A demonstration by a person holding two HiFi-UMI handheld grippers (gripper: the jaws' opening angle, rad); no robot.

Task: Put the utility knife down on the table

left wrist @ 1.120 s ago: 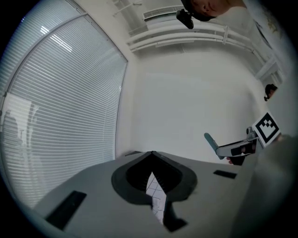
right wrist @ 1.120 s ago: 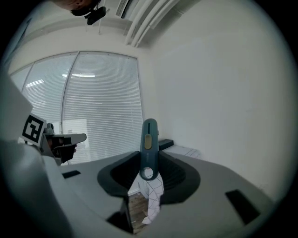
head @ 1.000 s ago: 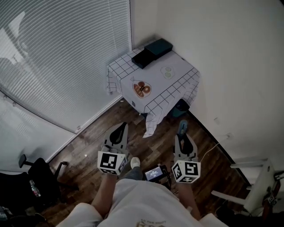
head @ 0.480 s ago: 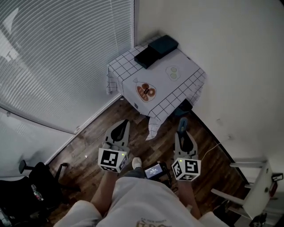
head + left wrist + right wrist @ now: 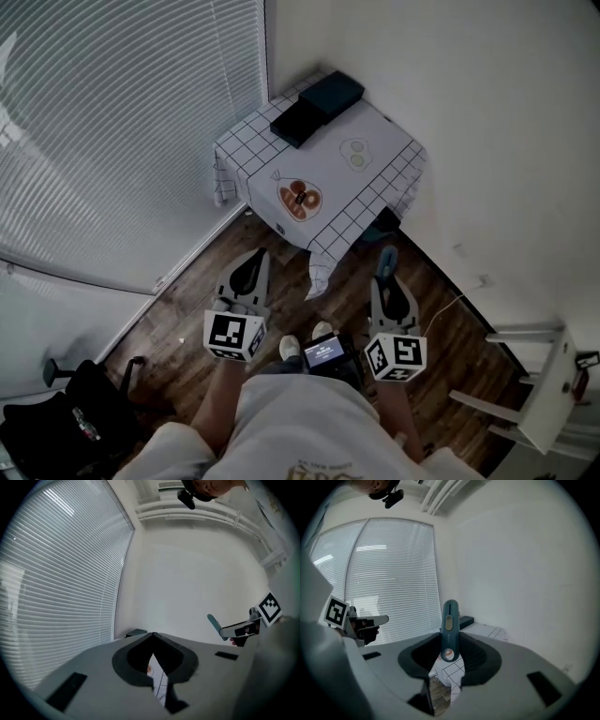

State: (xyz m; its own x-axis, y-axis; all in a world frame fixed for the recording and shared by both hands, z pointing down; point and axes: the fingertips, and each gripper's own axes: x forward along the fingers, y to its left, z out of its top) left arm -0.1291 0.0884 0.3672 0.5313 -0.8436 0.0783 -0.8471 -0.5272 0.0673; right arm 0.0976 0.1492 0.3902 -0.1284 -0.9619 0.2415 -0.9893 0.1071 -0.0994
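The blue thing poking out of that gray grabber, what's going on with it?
A person holds a gripper in each hand. The right gripper has its jaws shut on a teal plastic utility knife, pointed toward the small table with a white checked cloth in the corner. The left gripper is shut on nothing. The knife is not on the table yet.

No readable text, brand or number anywhere; only square markers on the left tongs' cube and right tongs' cube.
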